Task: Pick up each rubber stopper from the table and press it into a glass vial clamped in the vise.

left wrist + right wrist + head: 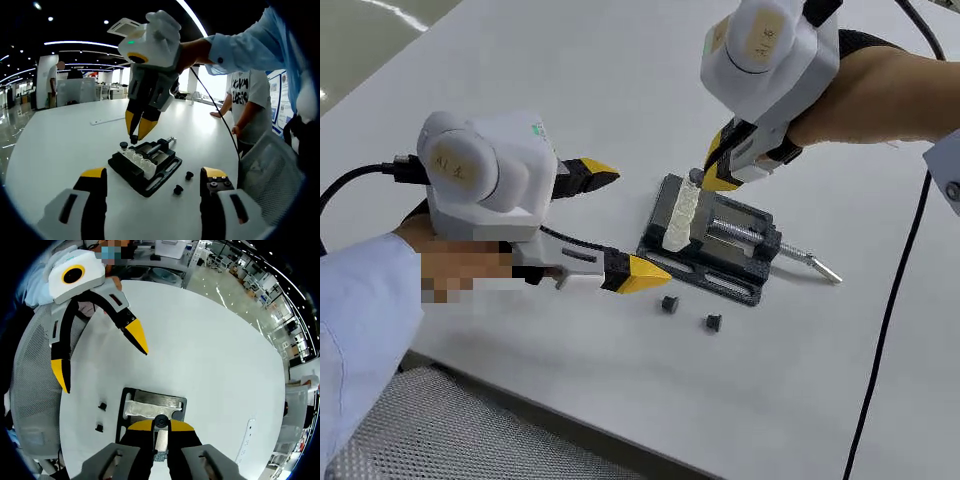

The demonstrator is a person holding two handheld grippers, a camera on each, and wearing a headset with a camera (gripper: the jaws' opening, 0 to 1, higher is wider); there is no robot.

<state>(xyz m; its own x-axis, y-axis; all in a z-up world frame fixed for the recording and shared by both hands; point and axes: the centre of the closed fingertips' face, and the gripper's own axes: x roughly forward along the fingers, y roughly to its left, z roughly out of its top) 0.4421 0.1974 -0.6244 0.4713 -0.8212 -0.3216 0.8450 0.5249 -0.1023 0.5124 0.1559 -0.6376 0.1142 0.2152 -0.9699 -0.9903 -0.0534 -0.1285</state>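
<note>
Left gripper [632,224]: nearest; jaws spread wide, empty, left of vise [740,262].
Right gripper [710,180]: pinched around a stopper [161,421], just above vial row [682,215].
Spare stoppers [669,304]: two on surface [570,80], near side of vise.
Technique: centre stopper over an unstoppered mouth; press straight down.

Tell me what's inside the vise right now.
A row of clear glass vials sits clamped in the vise. One end vial carries a dark stopper. The vials' lower parts are hidden by the vise.
</note>
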